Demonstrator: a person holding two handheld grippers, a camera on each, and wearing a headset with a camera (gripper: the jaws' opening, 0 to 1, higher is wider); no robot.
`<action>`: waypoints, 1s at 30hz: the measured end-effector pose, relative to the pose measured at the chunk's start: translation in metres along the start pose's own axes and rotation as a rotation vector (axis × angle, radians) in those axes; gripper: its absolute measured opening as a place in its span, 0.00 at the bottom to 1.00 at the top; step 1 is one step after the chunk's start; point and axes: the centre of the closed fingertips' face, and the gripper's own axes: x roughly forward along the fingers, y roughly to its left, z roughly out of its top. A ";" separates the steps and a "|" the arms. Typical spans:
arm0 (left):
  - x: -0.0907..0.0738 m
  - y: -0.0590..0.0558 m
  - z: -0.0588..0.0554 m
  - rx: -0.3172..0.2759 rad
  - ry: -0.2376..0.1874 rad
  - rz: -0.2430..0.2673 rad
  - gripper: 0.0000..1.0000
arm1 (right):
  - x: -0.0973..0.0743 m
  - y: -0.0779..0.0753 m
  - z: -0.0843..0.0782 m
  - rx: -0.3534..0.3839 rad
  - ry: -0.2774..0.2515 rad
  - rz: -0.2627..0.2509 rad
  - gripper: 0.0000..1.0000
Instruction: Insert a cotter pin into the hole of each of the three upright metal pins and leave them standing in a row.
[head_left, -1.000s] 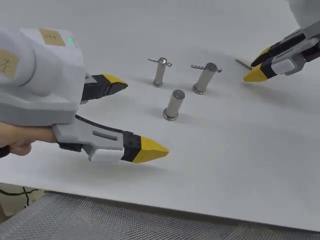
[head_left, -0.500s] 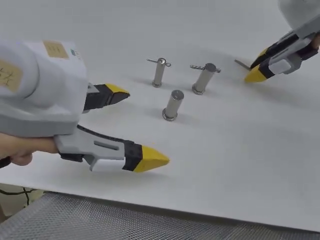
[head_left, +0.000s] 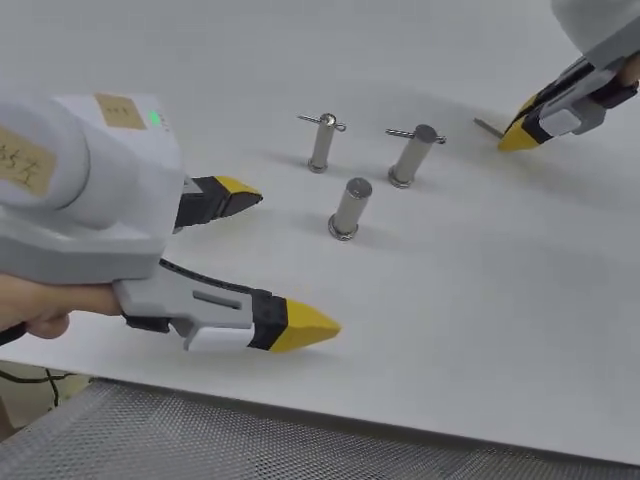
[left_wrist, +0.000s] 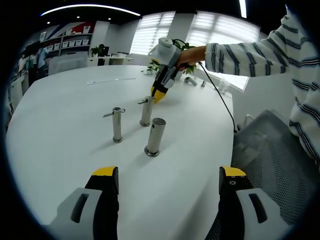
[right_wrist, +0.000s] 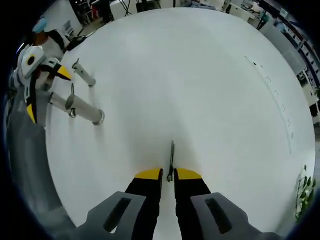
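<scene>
White tabletop (head_left: 480, 330) runs bare under the work. The left rear pin (head_left: 322, 143) and right rear pin (head_left: 411, 155) are already pinned through the head; the front pin (head_left: 349, 208) stands bare. Far off, the right gripper (right_wrist: 169, 176) has its jaws nearly together about the near end of the loose cotter pin (right_wrist: 172, 155), which lies flat; whether they truly pinch it I cannot tell. The left gripper (head_left: 295, 260) hovers near the front pin, jaws wide apart, empty. So thin a wire may skid or twist in the jaws, and a skewed hold could miss the hole and topple the front pin.
</scene>
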 end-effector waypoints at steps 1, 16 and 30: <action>0.000 0.000 0.000 0.001 -0.004 0.001 0.81 | 0.000 -0.001 -0.001 0.000 0.004 -0.009 0.09; -0.002 0.005 0.000 -0.012 -0.013 0.016 0.80 | 0.005 -0.011 0.000 0.028 0.046 -0.096 0.03; -0.002 0.009 -0.002 -0.026 -0.010 0.044 0.80 | 0.001 -0.007 -0.001 0.098 -0.005 -0.075 0.02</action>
